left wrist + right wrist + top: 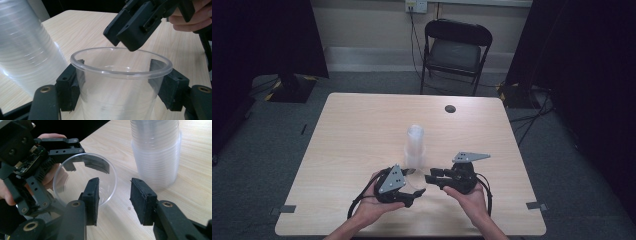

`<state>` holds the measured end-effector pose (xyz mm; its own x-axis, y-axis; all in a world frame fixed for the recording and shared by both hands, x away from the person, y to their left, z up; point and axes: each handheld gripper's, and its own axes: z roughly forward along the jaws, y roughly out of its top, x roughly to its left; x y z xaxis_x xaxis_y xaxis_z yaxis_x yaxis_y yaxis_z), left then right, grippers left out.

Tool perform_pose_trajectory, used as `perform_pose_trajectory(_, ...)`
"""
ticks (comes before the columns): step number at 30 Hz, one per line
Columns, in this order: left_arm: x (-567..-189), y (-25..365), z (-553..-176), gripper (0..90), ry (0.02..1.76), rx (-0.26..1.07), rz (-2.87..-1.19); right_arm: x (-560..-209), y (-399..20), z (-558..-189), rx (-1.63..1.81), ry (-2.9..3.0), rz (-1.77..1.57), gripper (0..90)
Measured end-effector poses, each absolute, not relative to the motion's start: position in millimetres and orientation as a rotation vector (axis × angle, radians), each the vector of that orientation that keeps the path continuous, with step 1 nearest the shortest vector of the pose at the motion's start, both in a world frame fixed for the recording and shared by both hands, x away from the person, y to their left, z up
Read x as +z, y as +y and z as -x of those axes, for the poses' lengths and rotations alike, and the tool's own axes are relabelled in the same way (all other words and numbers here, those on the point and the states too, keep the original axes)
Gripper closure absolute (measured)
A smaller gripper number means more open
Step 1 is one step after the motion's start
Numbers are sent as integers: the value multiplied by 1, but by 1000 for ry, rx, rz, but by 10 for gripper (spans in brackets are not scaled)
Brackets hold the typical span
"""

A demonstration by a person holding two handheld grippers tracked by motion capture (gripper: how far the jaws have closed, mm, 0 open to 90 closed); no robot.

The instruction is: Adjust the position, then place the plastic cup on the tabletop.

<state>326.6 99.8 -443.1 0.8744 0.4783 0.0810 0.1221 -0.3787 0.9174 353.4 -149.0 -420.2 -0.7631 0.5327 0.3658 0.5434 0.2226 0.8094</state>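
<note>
One clear cup (120, 82), lower centre of frame, gripped by left tongs (120, 87) beside cup stack (415, 145) on bench (362, 130). Right tongs (113, 200) open, empty. Step: separated cup held; next likely setting it down.

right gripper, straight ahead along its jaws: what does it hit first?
Probably the single clear cup clamped in the left gripper; the right gripper is open, one pad by the cup's rim. The cup stack stands off to one side. Depth unclear.
</note>
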Motion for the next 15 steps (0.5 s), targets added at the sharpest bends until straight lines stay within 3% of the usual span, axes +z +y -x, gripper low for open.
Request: perform_pose_trajectory(15,-441,112,-335,293,530,367,-1880,-417,-159,-354,-1713,-2451,1112,590)
